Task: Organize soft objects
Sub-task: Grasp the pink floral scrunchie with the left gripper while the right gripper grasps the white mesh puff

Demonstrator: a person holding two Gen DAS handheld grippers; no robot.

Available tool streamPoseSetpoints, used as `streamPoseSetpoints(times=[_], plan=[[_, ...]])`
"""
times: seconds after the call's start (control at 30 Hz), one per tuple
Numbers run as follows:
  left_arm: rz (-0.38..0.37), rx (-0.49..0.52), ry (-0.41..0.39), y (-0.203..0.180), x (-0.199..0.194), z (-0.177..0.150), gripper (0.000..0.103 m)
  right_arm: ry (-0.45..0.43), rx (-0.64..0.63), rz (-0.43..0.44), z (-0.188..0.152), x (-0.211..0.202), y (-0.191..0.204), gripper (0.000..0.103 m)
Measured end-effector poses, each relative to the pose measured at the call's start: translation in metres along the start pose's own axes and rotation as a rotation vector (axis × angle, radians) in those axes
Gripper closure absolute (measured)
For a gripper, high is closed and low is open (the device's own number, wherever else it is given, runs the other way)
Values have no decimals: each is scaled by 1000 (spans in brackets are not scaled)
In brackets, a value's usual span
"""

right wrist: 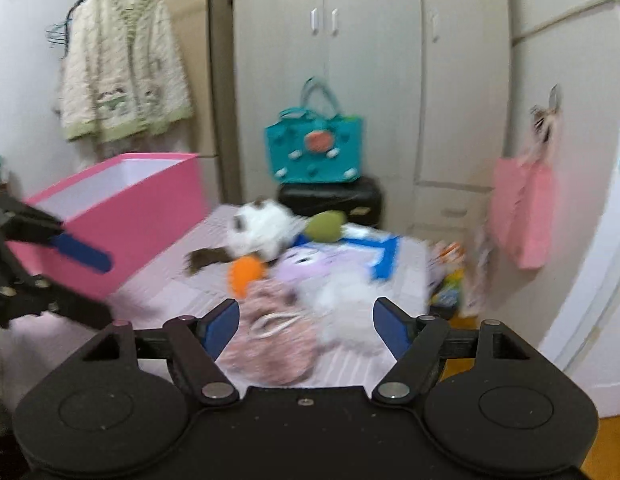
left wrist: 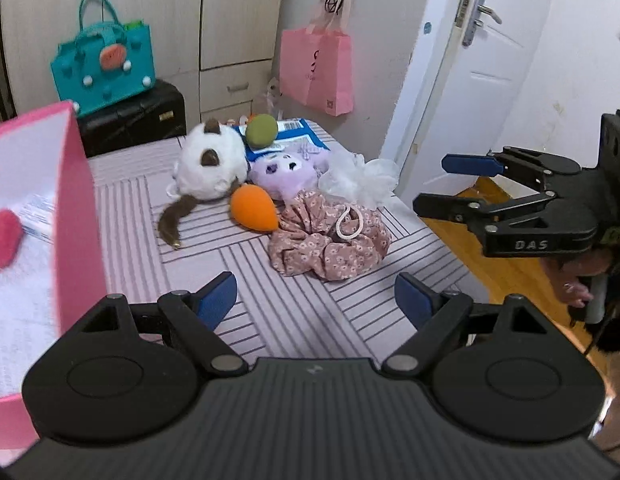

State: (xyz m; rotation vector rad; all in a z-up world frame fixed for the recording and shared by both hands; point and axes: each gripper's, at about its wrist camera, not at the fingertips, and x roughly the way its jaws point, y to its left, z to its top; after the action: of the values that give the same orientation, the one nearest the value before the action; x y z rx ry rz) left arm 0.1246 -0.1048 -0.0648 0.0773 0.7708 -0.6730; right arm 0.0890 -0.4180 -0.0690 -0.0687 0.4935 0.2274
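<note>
A teal handbag (left wrist: 103, 70) sits on a black case (left wrist: 134, 118) at the far left. A pink paper bag (left wrist: 318, 70) hangs beside the white door (left wrist: 486, 68) on the right. A cream cardigan (right wrist: 124, 80) hangs far left.

The right wrist view is smeared: the heap of soft toys (right wrist: 294, 264) on the table (right wrist: 158, 296) runs together, outlines lost. In the left wrist view the pink box (left wrist: 76, 216) at the table's left edge is cut off by the frame, its wall hiding part of the red thing (left wrist: 4, 238) inside. The blue packet (left wrist: 306, 136) at the far edge lies half under the purple plush (left wrist: 282, 172).
</note>
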Motion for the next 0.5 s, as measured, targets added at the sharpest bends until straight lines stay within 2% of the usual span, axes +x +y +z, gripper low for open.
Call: streamPoseSetpoints(times=[0.1,0.37,0.5], plan=[[8,3,-10,-3,18,0,17,9,-21,-30,-3,15,-9,25],[58,20,-53,-15,54,-2,17,36,141,145,0,55,-43,25],[78,62,-44,-24,69,-3,17,80,190,168,1,80,-51,25]])
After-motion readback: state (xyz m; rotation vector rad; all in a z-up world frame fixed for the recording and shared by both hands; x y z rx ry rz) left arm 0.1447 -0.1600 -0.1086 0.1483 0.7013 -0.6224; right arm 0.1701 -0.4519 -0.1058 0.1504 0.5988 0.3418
